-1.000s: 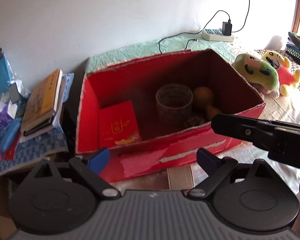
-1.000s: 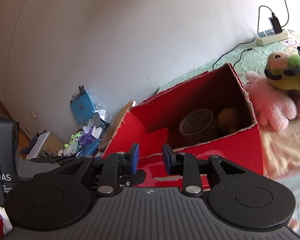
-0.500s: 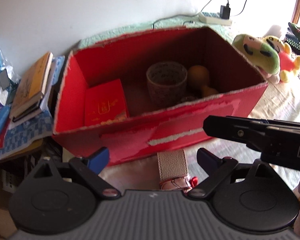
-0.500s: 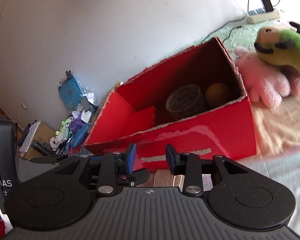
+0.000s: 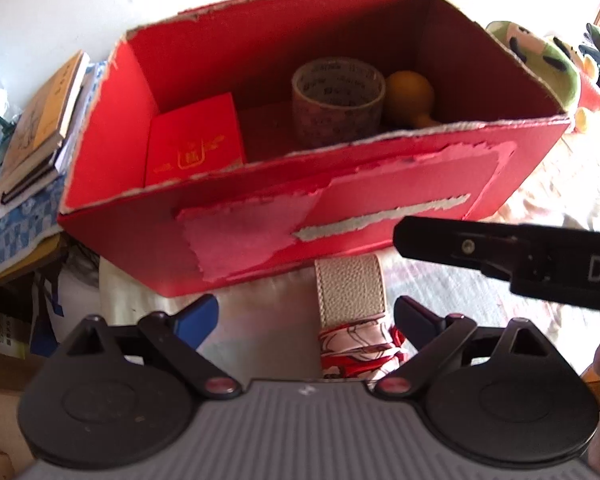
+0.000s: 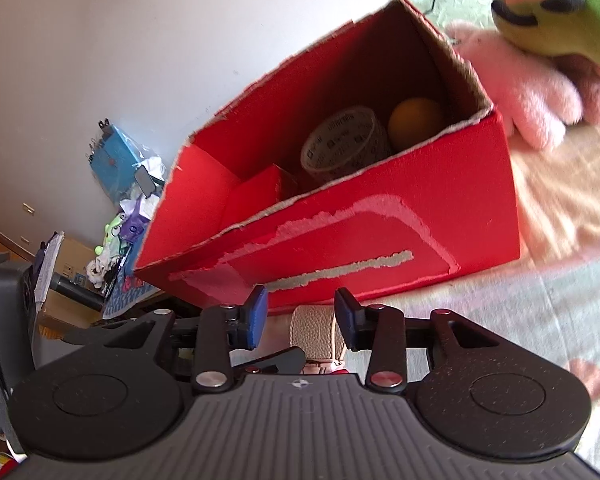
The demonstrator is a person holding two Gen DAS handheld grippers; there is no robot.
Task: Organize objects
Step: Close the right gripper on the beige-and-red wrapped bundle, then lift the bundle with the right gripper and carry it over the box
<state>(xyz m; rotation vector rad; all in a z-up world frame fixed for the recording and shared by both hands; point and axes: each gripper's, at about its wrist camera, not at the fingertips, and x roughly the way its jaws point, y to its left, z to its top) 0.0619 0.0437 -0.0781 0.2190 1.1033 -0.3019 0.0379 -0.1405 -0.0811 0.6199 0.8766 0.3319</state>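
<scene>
A beige leather strap with a red-and-white scarf tied on it lies on the bed just in front of the red cardboard box. Inside the box are a tape roll, an orange gourd and a red booklet. My left gripper is open wide above the strap. My right gripper straddles the strap; its jaws are opening and the pads do not press on it. In the left wrist view the right gripper shows only as a black bar.
Plush toys lie right of the box on the light bedspread. Books and small clutter sit left of it on a lower surface. A power strip lies by the white wall behind.
Both grippers have sunk and tipped down toward the front of the box. The strap has come into view between the fingers. The right jaws have widened.
</scene>
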